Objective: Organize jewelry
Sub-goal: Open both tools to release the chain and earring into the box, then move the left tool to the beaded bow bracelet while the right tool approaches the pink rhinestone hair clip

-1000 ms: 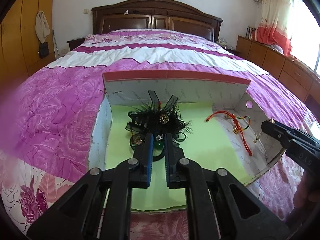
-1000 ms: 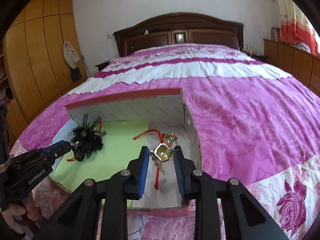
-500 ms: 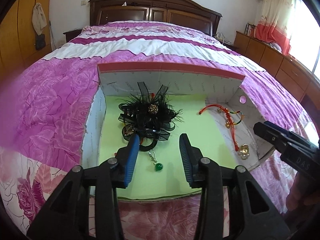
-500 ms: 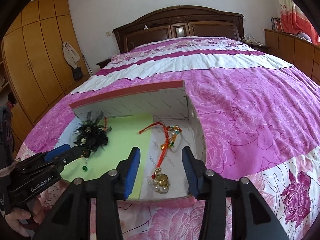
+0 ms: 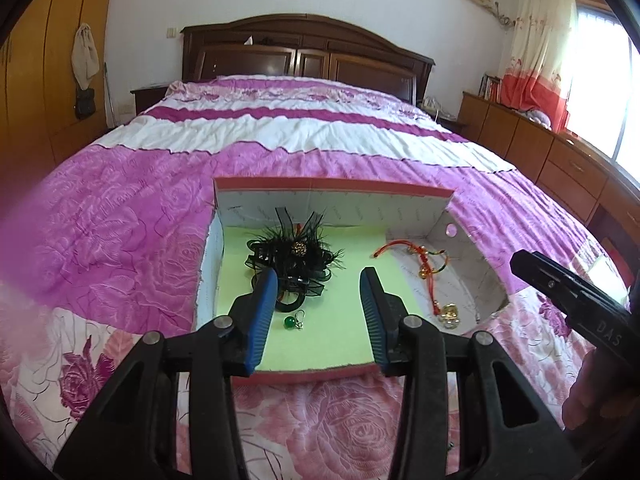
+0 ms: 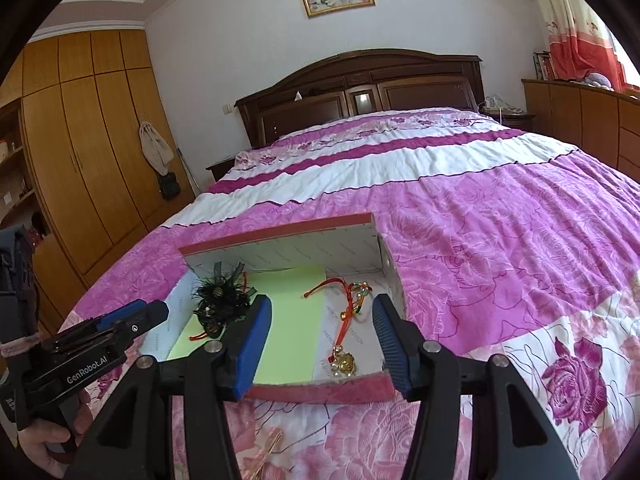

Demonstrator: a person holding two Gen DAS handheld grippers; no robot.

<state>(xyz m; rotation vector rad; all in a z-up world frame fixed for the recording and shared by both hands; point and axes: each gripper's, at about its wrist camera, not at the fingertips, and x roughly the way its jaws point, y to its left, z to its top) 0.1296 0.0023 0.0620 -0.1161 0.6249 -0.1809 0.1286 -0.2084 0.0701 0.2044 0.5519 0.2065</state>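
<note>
An open cardboard box (image 5: 332, 194) with a red rim lies on the bed, also in the right wrist view (image 6: 280, 236). On its green liner (image 5: 344, 320) lie a black feather brooch (image 5: 294, 258) and a green bead earring (image 5: 290, 322). A red cord bracelet (image 5: 428, 266) with a gold charm (image 5: 450, 314) lies on the right side. My left gripper (image 5: 318, 312) is open and empty above the box's near edge. My right gripper (image 6: 320, 338) is open and empty, with the gold charm (image 6: 344, 362) between its fingers' line of sight.
The box rests on a pink and white floral bedspread (image 6: 480, 208). A thin gold piece (image 6: 268, 446) lies on the bedspread in front of the box. A wooden headboard (image 5: 304, 52) stands at the far end, with wardrobes (image 6: 88, 152) left and cabinets (image 5: 540, 152) right.
Both grippers opened and let go: the green earring dropped onto the liner, the gold charm onto the box's right side. Both grippers then pulled back and up from the box.
</note>
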